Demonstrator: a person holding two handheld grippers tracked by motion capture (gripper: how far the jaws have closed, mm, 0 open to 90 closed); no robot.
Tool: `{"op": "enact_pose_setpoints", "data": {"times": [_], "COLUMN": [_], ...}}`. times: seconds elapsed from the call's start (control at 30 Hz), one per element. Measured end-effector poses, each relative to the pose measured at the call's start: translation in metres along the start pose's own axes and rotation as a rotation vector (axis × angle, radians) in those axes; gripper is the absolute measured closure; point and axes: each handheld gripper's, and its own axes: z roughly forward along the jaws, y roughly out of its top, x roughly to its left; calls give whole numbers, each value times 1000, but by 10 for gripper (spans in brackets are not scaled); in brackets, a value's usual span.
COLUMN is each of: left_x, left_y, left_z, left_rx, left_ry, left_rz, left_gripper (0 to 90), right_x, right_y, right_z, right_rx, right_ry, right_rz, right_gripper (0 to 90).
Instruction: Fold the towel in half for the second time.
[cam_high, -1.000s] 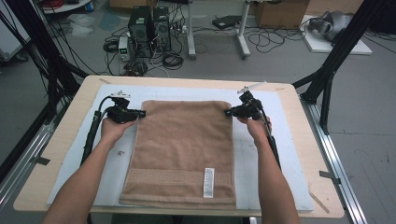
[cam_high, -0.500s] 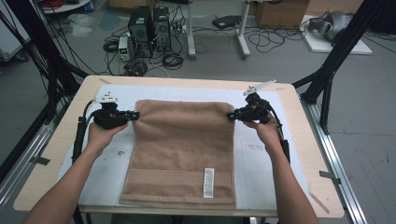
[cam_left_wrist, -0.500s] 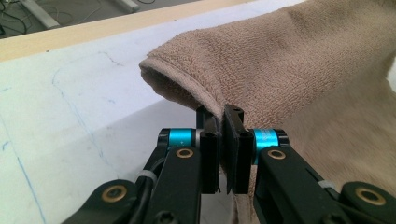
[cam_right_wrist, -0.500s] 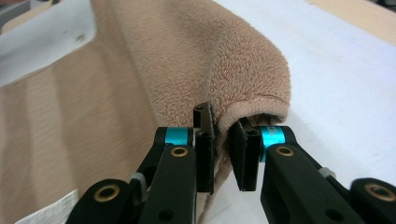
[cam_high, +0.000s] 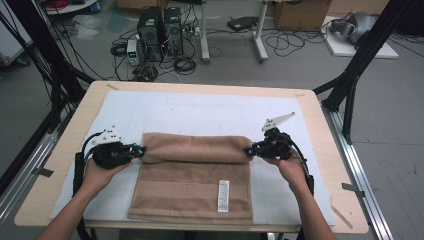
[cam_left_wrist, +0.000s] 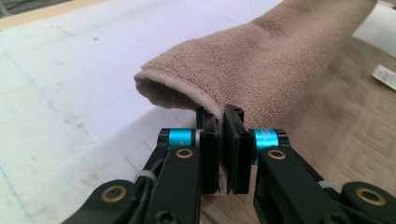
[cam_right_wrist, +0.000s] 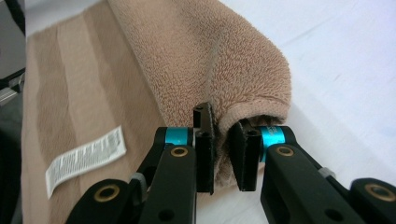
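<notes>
Tan terry cloth: a brown towel (cam_high: 192, 187) lies on a white mat (cam_high: 200, 112) over the wooden table (cam_high: 320, 125), its far edge lifted and carried toward the person so that it arches over the flat part as a loose rounded fold across the towel's middle. Left gripper (cam_high: 137, 151) at the fold's left end; in the left gripper view the left gripper (cam_left_wrist: 223, 140) has its black jaws pressed together on the towel's hem (cam_left_wrist: 212, 108), cloth pinched between the pads, with the folded edge curling open just beyond them like a hollow tube. Right gripper (cam_high: 249, 151) at the fold's right end; in the right gripper view the right gripper (cam_right_wrist: 223, 144) clamps a thicker bunch of towel (cam_right_wrist: 205, 60), jaws held slightly apart by the pile caught between them. Both hands sit outside the towel's side edges, left hand (cam_high: 102, 167) on the mat's left strip, right hand (cam_high: 287, 162) on its right. A white care label (cam_high: 223, 195) lies on the flat near half of the towel, right of centre, uncovered; it also shows at lower left in the right gripper view (cam_right_wrist: 84, 158). Near edge of the towel rests close to the table's front rim. Fold runs roughly level between the two grippers, raised off the lower layer.
</notes>
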Motion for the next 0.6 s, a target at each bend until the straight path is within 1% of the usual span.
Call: {"op": "enact_pose_setpoints", "data": {"times": [0.03,0.07,0.1,0.17,0.23,0.3,0.43,0.5,0.53,0.6], "left_x": [-4,-7,-10,-16,-18,-19,-19,-18,-18,-16], "left_y": [-3,-6,-9,-15,-22,-28,-37,-39,-39,-41], "left_z": [-2,-3,-4,-5,-8,-9,-11,-10,-10,-11], "left_rx": [4,7,21,35,32,50,64,77,88,111], "left_ry": [-2,-6,-4,-7,-12,-11,-18,-13,-7,-9], "left_rz": [14,20,33,39,34,32,5,7,3,1], "left_gripper": [851,850,850,848,846,845,832,817,802,762], "right_x": [2,4,6,9,12,15,20,20,19,19], "right_y": [-5,-9,-13,-21,-28,-34,-41,-42,-42,-41], "right_z": [1,2,4,6,9,12,16,17,16,14], "right_rx": [-1,4,9,17,24,31,36,35,36,26], "right_ry": [7,10,16,34,43,51,51,45,44,30], "right_rz": [1,8,13,21,26,29,24,30,31,31], "right_gripper": [815,815,815,815,815,815,812,792,780,743]}}
